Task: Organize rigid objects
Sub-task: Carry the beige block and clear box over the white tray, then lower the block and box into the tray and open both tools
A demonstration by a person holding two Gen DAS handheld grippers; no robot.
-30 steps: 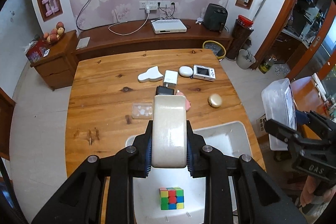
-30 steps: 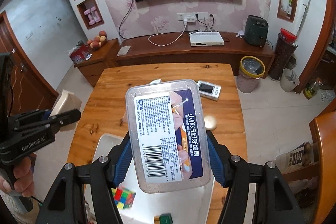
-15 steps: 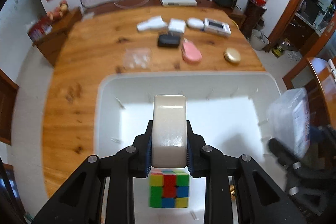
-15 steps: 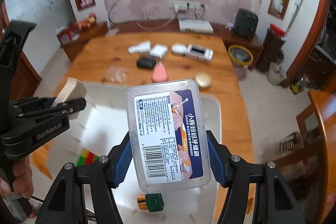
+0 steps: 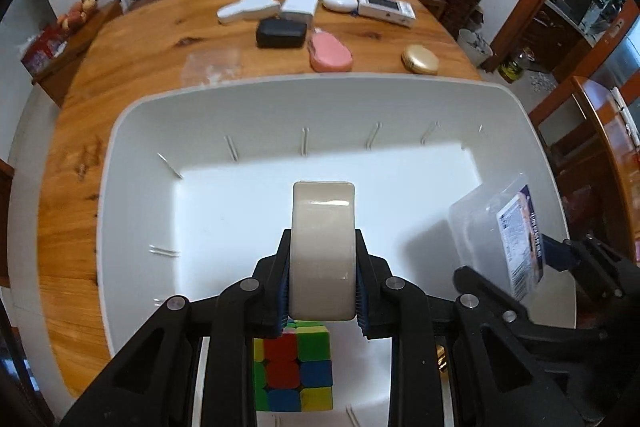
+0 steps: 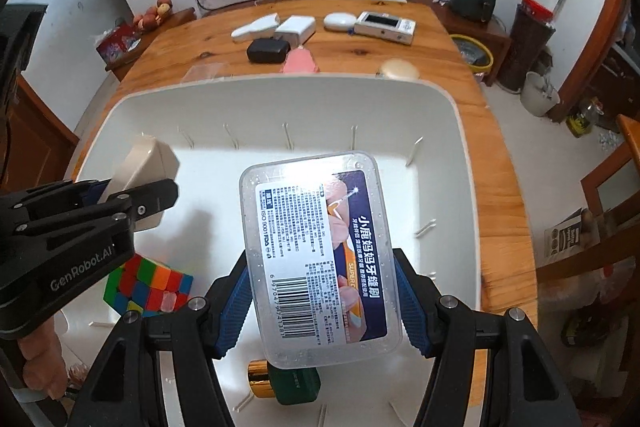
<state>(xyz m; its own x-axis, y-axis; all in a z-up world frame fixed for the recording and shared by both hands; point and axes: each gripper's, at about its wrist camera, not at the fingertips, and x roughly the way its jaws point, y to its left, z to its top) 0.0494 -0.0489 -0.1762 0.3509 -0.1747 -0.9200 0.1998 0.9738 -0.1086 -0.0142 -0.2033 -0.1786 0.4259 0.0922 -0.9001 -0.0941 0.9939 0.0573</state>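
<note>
Bin (image 5: 120, 195) sits at the surface's near edge. My left hand-held gripper (image 5: 322, 307) squeezes a beige case (image 5: 323, 247), my right (image 6: 324, 299) a clear box (image 6: 320, 255), both over it. I should lower gently onto bare floor, missing the cube (image 6: 148, 287).

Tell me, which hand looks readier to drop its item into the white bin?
Probably the left. Its tongs hold the beige case over bare floor of the bin, by the cube. The right tongs' clear box hangs above a green bottle.
</note>
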